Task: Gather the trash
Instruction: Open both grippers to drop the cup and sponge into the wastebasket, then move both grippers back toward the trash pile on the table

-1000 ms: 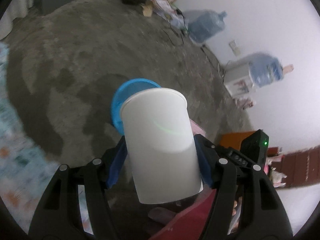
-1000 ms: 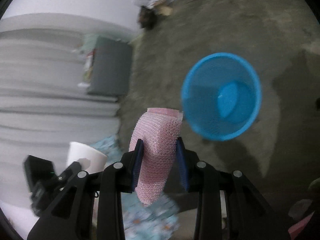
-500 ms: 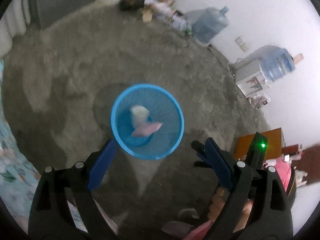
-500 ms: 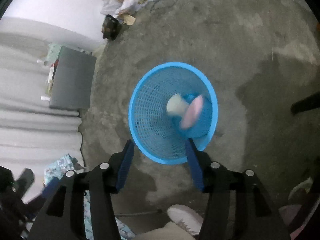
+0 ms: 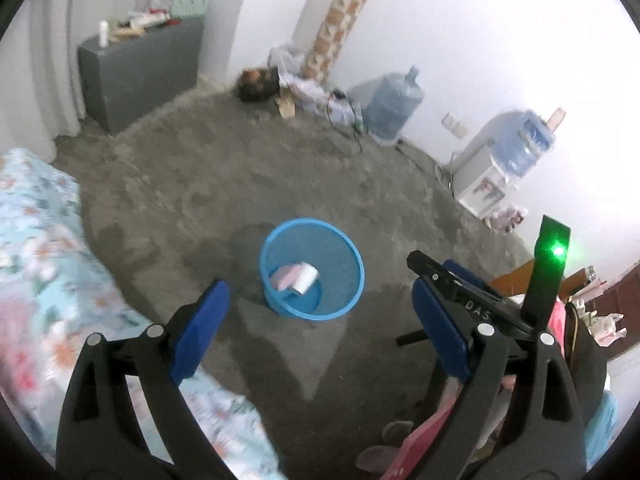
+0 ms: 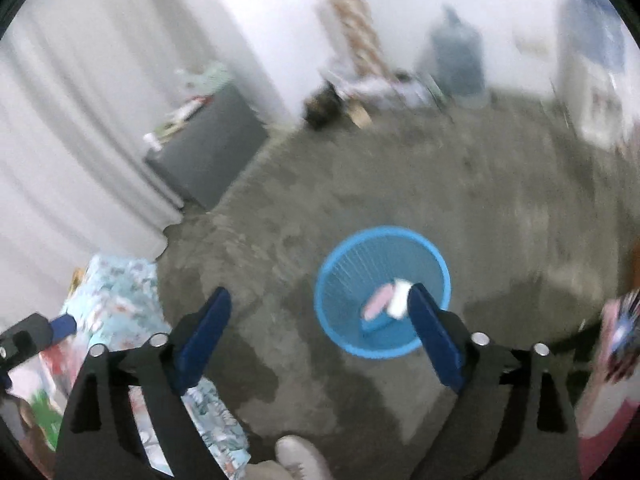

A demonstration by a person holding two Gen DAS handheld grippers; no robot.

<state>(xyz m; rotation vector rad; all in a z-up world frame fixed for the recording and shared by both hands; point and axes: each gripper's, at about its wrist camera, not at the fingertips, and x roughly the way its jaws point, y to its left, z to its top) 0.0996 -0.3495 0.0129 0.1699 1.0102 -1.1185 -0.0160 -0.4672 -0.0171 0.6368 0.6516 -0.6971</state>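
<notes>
A blue mesh basket point(image 5: 352, 280) stands on the grey concrete floor, below and ahead of both grippers. Inside it lie a white paper cup point(image 5: 306, 278) and a pink foam piece point(image 5: 284, 276), side by side. In the right wrist view the same basket point(image 6: 384, 230) holds the cup point(image 6: 400, 300) and the foam point(image 6: 378, 300). My left gripper point(image 5: 318, 286) hangs high above the floor, its jaws opening with nothing between them. My right gripper point(image 6: 320, 291) also has its jaws opening and holds nothing.
A bed with a floral sheet point(image 5: 40, 280) lies at the left. A grey cabinet point(image 5: 140, 72), a water jug point(image 5: 394, 104), a water dispenser point(image 5: 492, 168) and clutter stand along the far wall. A person's shoe point(image 6: 300, 460) shows at the bottom edge.
The left gripper let go of the white cup and the right one of the pink foam; both now lie in the basket. Both grippers rose and spread wide.
</notes>
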